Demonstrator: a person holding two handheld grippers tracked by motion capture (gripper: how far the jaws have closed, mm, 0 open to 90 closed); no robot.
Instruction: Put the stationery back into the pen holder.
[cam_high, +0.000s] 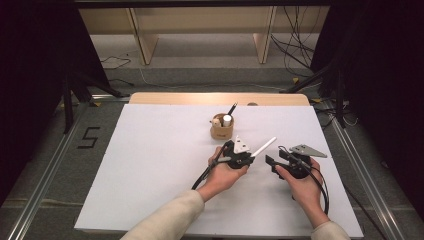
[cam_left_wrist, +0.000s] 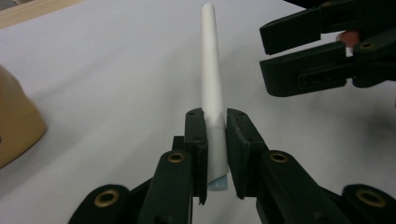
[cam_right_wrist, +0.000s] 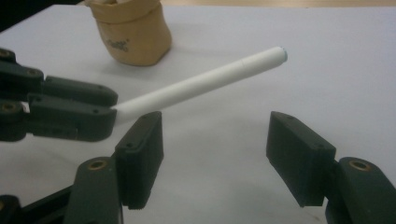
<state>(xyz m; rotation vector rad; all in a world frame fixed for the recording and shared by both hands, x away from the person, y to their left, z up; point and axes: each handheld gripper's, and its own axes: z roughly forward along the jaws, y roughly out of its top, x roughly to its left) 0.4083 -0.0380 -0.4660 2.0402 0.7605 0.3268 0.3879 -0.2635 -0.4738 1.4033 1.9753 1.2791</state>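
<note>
So we've got the white pen (cam_high: 263, 147) pinched by its lower end in the left gripper (cam_high: 248, 159), tip poking toward 1 o'clock, lifted off the white board (cam_high: 150, 170). The right gripper (cam_high: 270, 165) sits just beside it at 3 o'clock, jaws spread and empty. Looks like we're mid-carry, probably headed for the tan pen holder (cam_high: 221, 131) at 11 o'clock. Next move needs the pen tipped upright over the opening. The holder's already got a black pen (cam_high: 232, 108) and some white ones crowding it.
</note>
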